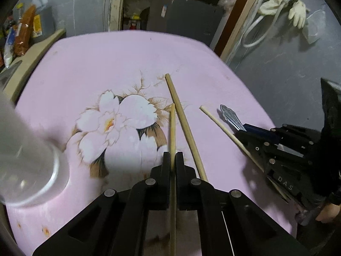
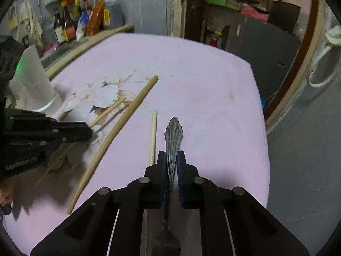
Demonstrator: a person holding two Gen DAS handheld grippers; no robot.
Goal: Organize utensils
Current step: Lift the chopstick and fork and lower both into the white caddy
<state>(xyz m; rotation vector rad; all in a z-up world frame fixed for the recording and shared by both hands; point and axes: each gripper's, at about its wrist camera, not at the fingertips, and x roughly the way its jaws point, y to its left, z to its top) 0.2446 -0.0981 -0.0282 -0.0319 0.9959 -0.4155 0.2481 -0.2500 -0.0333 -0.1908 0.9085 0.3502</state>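
My left gripper (image 1: 173, 160) is shut on a thin wooden chopstick (image 1: 172, 128), which points forward over the pink table (image 1: 127, 53). A longer, thicker wooden stick (image 1: 183, 119) lies just right of it on the table. My right gripper (image 2: 171, 160) is shut on a metal fork (image 2: 173, 134), its ornate handle pointing forward and its tines near the camera. A second thin chopstick (image 2: 153, 136) lies just left of the right gripper. The left gripper also shows in the right wrist view (image 2: 89, 133), the right gripper in the left wrist view (image 1: 243, 131).
A clear plastic cup (image 1: 27, 166) stands on the table at the left, close to the left gripper; it also shows in the right wrist view (image 2: 32, 81). Bottles and packets (image 2: 81, 19) crowd a counter beyond the table's left edge. The floor drops off to the right.
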